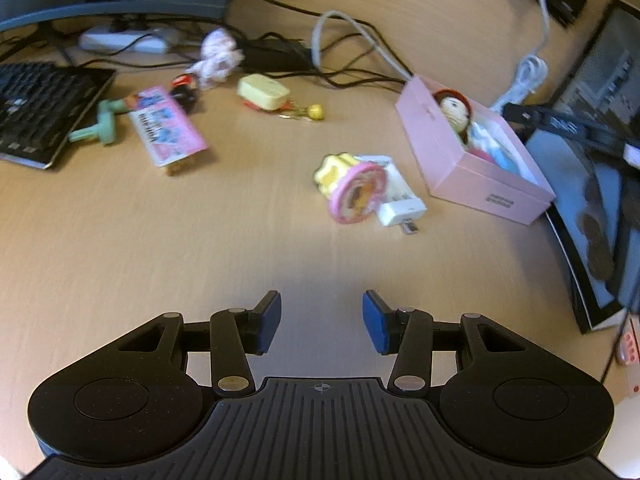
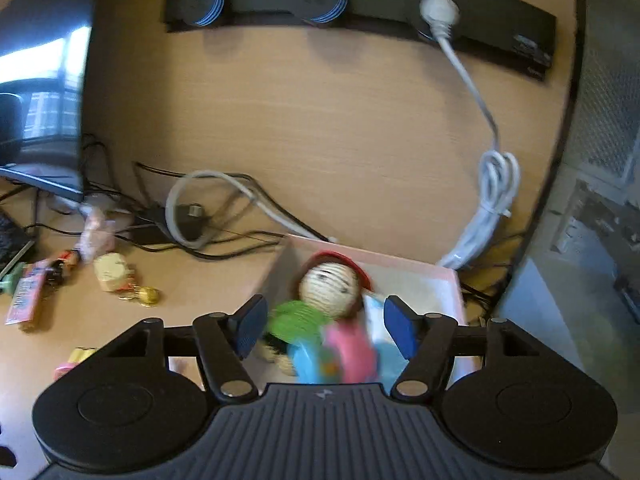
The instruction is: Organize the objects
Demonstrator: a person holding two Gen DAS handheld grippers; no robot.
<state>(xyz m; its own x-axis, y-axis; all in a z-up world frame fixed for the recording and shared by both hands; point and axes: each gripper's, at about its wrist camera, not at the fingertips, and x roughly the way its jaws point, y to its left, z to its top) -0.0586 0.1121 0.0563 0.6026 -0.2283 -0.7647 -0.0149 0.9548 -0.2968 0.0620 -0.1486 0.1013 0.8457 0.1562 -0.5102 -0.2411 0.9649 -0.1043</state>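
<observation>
A pink box (image 1: 476,176) stands on the wooden desk at the right, with a yarn doll (image 1: 460,114) lying in it. My left gripper (image 1: 322,320) is open and empty above bare desk, short of a pink-and-yellow round toy (image 1: 352,188) lying against a white adapter (image 1: 400,196). My right gripper (image 2: 322,326) is open just above the pink box (image 2: 420,272). The doll (image 2: 328,288) and a green, blue and pink toy (image 2: 320,340) lie in the box between and below its pads, blurred.
Loose on the desk to the left are a pink packet (image 1: 168,126), a green handle toy (image 1: 102,122), a yellow case with keychain (image 1: 264,92) and a pink plush (image 1: 218,56). A keyboard (image 1: 36,108), cables (image 1: 340,40), a power strip (image 2: 360,4) and a monitor (image 1: 600,152) border the space.
</observation>
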